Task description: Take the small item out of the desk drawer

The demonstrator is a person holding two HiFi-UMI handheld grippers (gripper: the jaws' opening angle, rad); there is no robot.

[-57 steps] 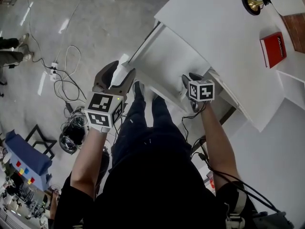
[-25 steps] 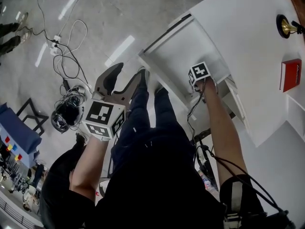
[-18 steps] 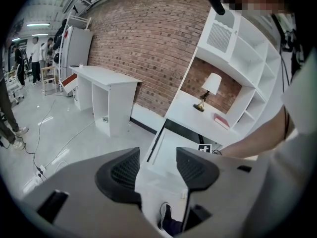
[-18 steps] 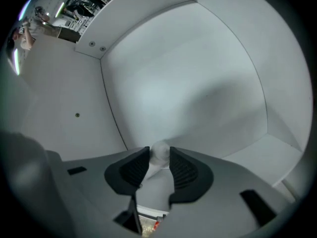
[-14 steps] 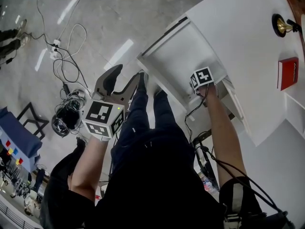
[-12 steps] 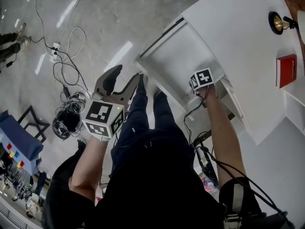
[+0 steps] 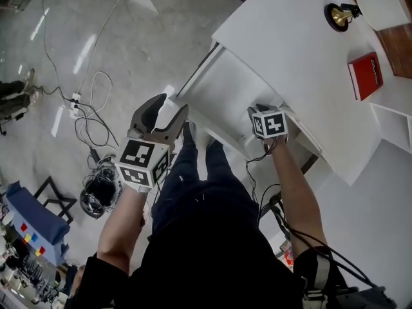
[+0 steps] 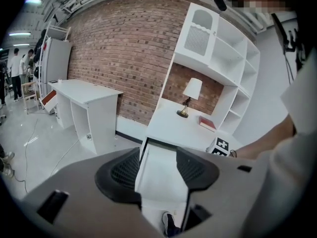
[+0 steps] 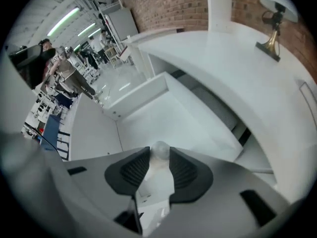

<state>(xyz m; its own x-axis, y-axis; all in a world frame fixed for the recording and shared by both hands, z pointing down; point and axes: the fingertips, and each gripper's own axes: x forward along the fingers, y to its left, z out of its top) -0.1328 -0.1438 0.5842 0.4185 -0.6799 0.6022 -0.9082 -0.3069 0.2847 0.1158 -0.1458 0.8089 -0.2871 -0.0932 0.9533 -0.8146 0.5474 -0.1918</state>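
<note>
The white desk drawer (image 7: pixel 219 95) stands pulled out. My right gripper (image 7: pixel 259 111) hangs over its near right corner and points steeply down. Its jaws have just been closing, and the pads now press a small round white item (image 9: pixel 159 150) between them in the right gripper view, above the drawer floor (image 9: pixel 168 118). My left gripper (image 7: pixel 162 109) is at the drawer's front left corner with its jaws apart. In the left gripper view the gripper (image 8: pixel 158 155) frames the drawer (image 8: pixel 161 170) and holds nothing.
On the white desk top (image 7: pixel 290 44) stand a brass lamp (image 7: pixel 341 8) and a red book (image 7: pixel 365 74). The person's legs and shoes (image 7: pixel 193 134) are under the drawer front. Cables (image 7: pixel 84 102) lie on the floor to the left.
The right gripper has lifted from low in the drawer's near right corner. The left gripper has risen towards the drawer's front left corner. The head view has shifted.
</note>
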